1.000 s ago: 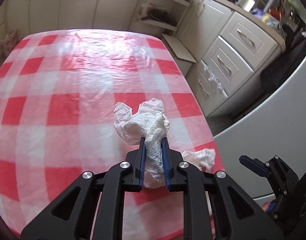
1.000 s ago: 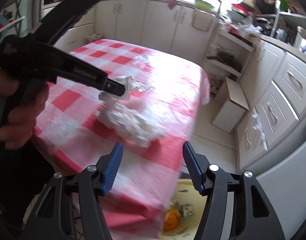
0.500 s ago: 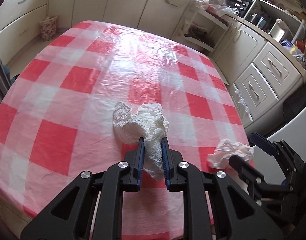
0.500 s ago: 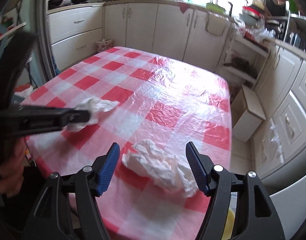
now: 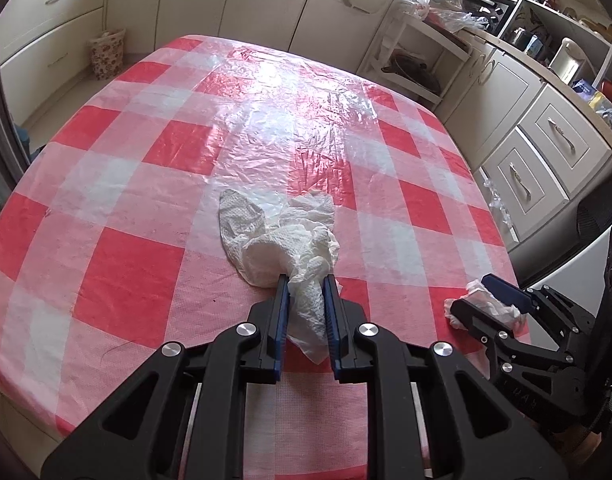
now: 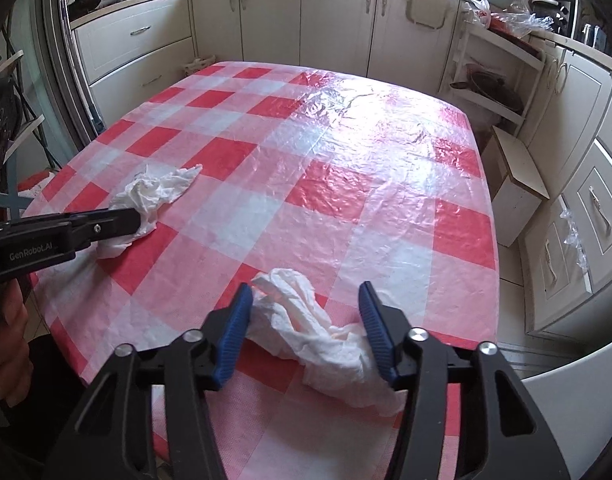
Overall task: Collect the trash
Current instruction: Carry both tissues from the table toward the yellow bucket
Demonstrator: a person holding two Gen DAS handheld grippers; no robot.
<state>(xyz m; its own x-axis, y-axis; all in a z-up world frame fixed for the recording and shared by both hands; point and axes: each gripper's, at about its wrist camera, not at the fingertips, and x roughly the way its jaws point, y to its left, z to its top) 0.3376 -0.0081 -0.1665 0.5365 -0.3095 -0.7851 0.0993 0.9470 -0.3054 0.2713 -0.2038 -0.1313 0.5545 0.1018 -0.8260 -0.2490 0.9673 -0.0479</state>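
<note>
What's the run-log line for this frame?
left gripper: shut on crumpled tissue | right gripper: closing around second tissue, on checkered tablecloth

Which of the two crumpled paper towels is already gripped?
The paper towel pinched in the left gripper. The other towel lies on the table between the right gripper's closing jaws.

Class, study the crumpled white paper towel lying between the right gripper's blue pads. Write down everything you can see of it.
The crumpled white paper towel is thin, soft, embossed paper, wrinkled into a loose, elongated wad. It lies on the red-and-white checked plastic tablecloth near the table's near right corner. The right gripper straddles it, jaws closing; the left pad already touches its edge, and the right one looks to brush it. It is not yet lifted. Nothing else touches it.
</note>
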